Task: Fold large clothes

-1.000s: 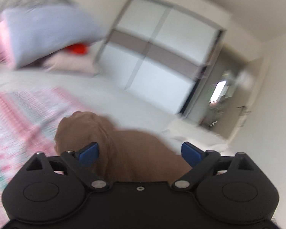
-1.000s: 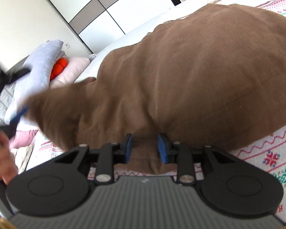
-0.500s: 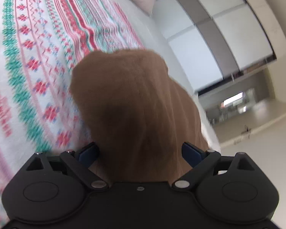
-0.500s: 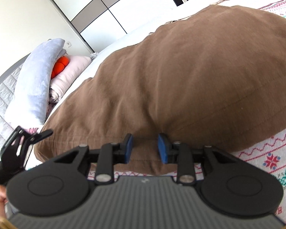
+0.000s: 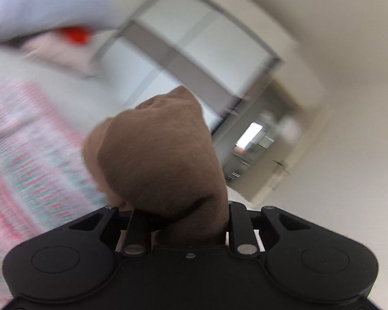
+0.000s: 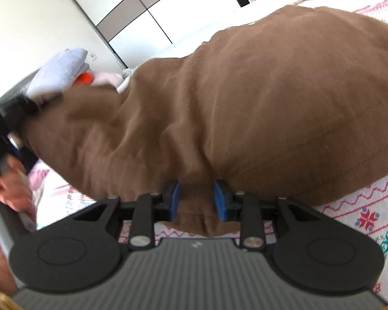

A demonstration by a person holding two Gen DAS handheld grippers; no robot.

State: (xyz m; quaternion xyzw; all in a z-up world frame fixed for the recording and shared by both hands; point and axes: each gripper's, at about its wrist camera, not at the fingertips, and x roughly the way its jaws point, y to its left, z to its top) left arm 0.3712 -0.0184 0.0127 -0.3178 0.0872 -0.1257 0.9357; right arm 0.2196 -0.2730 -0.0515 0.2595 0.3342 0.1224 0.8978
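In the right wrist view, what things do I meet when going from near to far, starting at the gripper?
Right gripper → brown garment → white bed sheet → wardrobe.

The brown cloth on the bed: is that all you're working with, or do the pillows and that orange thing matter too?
In use:
brown garment
left gripper, jaws just closed on a bunch of it
right gripper, clamped on its near edge

Just lying about:
patterned bedspread
pale blue pillow
orange thing
wardrobe
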